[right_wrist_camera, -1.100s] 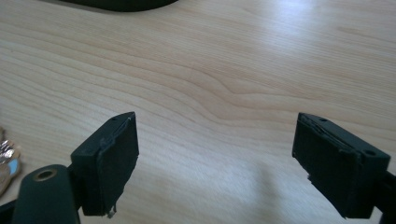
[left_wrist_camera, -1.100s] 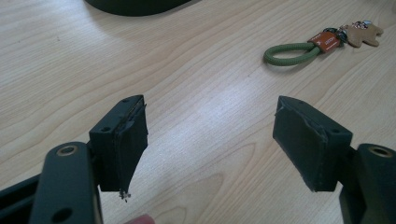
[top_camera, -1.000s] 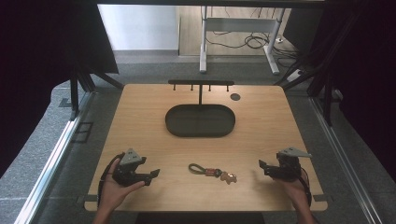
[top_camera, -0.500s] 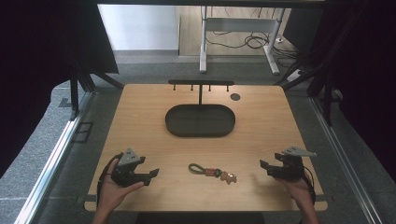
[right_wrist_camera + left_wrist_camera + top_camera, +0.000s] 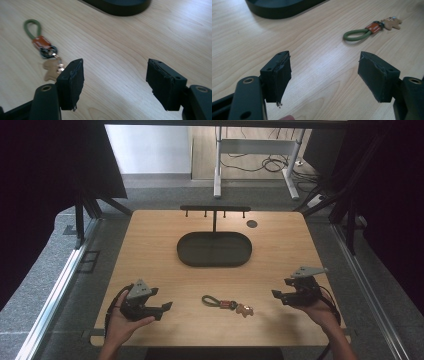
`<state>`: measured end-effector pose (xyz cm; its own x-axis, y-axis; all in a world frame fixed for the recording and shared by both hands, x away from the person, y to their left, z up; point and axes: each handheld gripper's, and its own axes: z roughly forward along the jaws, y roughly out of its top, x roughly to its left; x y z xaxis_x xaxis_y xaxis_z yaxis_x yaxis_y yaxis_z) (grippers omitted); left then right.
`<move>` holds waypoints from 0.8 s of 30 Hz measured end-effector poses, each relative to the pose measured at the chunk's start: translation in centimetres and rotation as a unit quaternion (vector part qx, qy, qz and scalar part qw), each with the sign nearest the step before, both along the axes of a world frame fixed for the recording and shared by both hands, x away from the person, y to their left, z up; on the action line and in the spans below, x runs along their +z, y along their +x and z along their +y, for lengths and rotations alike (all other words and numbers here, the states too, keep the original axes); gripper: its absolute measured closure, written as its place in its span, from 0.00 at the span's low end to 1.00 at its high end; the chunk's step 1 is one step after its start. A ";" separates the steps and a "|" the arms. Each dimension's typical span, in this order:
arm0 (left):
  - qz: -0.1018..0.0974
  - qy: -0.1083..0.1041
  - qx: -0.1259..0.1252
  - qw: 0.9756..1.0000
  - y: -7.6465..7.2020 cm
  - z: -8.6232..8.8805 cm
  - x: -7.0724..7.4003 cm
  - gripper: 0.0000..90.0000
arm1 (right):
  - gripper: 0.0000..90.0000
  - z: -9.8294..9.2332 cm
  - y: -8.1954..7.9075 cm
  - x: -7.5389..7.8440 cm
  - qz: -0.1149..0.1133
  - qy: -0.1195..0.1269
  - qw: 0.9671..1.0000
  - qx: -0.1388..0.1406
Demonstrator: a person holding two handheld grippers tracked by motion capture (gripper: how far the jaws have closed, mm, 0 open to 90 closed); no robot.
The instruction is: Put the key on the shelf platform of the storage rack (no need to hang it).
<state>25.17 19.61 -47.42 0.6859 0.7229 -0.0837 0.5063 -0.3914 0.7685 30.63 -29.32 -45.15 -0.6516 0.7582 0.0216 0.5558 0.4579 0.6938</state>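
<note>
A keychain (image 5: 227,304) lies near the table's front edge: a green cord loop, an orange tab, a ring and a tan bear charm. The keychain (image 5: 369,28) is ahead and to the right of my left gripper (image 5: 324,75), whose jaws stand open over bare wood. My left gripper (image 5: 167,307) rests in a hand at the front left. My right gripper (image 5: 276,295) is held above the table at the front right, pointing toward the keychain (image 5: 45,50). My right gripper (image 5: 115,77) has just been closing a little, with nothing between its jaws; it is open.
A dark oval tray (image 5: 214,249) sits mid-table, with a black T-shaped peg stand (image 5: 215,210) rising behind it. A small dark disc (image 5: 252,223) lies at the back right. The wooden table (image 5: 150,250) has bare room on both sides of the tray.
The right hand has lifted its gripper off the table and brought it slightly inward. The left hand and the keychain have kept still.
</note>
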 end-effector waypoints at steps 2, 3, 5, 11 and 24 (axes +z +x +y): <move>0.000 0.001 -0.001 1.000 0.0 0.0 0.0 0.30 | 0.35 0.3 0.1 0.3 0.002 -0.005 1.000 0.004; 0.000 0.004 -0.002 1.000 0.0 0.0 0.0 0.30 | 0.36 0.5 0.2 0.5 0.003 -0.010 1.000 0.008; 0.002 0.004 -0.001 1.000 0.1 -0.1 -0.1 0.30 | 0.37 1.0 0.5 1.0 0.006 -0.018 1.000 0.019; 0.003 0.006 -0.003 1.000 0.1 -0.2 -0.2 0.30 | 0.43 3.3 1.2 2.4 0.017 -0.053 0.997 0.062; -0.004 0.004 -0.004 1.000 -0.2 0.2 0.3 0.30 | 0.46 7.8 3.0 2.8 0.057 -0.112 0.983 0.133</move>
